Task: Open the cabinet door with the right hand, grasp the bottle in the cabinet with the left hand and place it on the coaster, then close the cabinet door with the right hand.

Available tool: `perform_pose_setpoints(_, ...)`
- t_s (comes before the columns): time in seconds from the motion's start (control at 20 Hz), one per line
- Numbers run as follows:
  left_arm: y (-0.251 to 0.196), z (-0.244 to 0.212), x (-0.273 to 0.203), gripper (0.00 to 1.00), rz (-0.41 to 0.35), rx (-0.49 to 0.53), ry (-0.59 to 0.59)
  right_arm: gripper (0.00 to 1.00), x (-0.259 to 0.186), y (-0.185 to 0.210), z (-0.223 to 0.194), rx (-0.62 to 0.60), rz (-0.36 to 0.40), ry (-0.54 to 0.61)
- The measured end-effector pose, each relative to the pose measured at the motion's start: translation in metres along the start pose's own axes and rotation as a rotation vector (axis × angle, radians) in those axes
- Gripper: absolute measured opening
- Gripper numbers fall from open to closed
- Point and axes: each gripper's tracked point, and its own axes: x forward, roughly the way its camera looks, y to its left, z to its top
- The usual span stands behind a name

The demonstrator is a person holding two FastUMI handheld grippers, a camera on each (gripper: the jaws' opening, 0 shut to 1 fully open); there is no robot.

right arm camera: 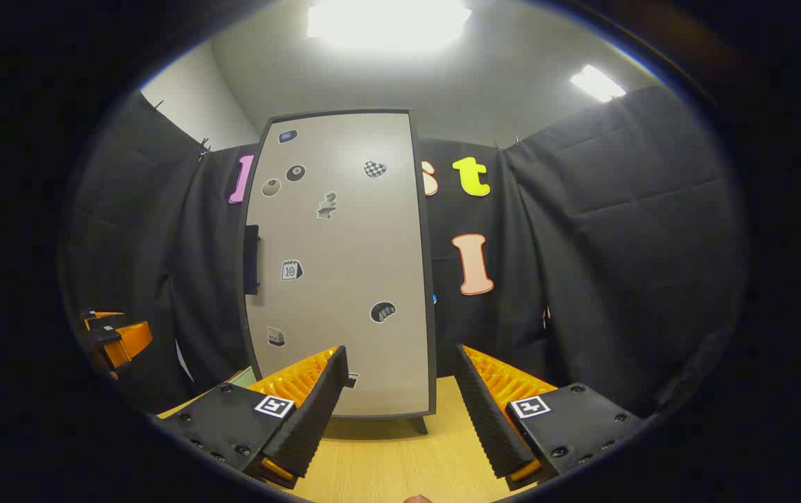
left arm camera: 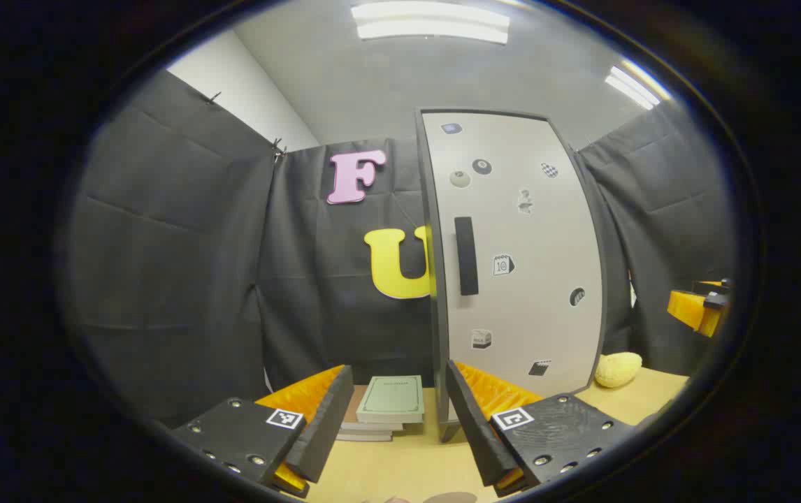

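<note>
Handle (right arm camera: 251,259) is standing upright on the shut cabinet door (right arm camera: 344,265), lying up-left of the right gripper (right arm camera: 400,412), whose fingers are spreading wide

My cabinet door (left arm camera: 519,258) is pale grey, dark-framed, dotted with small stickers — one checkered — and carries a black handle (left arm camera: 466,256). Near left, a pale green book (left arm camera: 392,399); right, a yellow sponge (left arm camera: 617,369) on the light wood table (left arm camera: 414,461).

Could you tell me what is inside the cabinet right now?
The cabinet's door is shut, handle untouched, so its inside is hidden. No bottle can be confirmed. Only stickers show on the door.
</note>
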Motion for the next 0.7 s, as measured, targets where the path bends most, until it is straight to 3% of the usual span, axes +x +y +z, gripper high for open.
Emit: perform_pose_setpoints(0.7, 0.013, 0.000, -0.013, 0.82, 0.031, 0.021, -0.010, 0.96, 0.004, 0.011, -0.001, -0.008, 0.033, 0.015)
